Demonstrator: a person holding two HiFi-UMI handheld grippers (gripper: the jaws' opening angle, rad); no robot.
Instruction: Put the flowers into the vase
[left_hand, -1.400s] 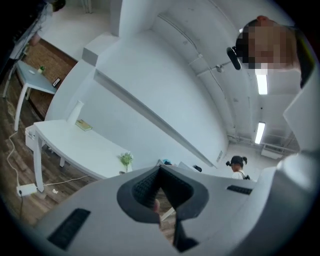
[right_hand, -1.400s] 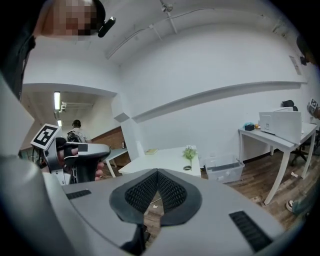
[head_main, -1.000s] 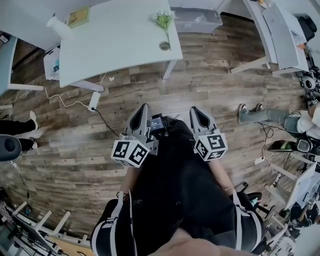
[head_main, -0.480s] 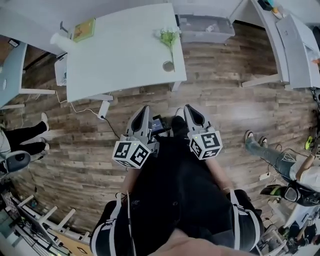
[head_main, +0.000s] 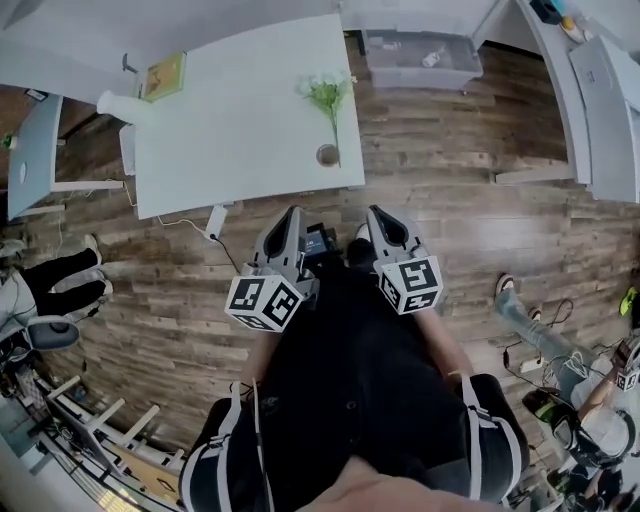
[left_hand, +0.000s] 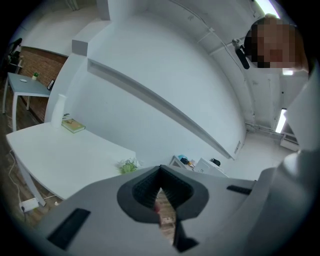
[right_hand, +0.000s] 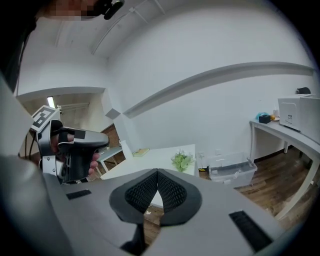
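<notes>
Your left gripper (head_main: 291, 214) and right gripper (head_main: 375, 213): both closed, empty. Flowers (head_main: 328, 94), vase (head_main: 119, 105): on table (head_main: 230, 140) ahead of them.

Green-white flowers (head_main: 327, 95) rest on the table (head_main: 230, 130), well apart from the white vase (head_main: 120, 105).

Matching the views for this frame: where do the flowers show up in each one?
Head view: the flowers lie at the right end of the table, upper middle of the picture.
Left gripper view: the flowers sit left of centre, just above the jaws.
Right gripper view: the flowers sit just right of centre, above the jaws.
Shared landmark: the yellow-green book at the table's far corner shows in all three.
</notes>
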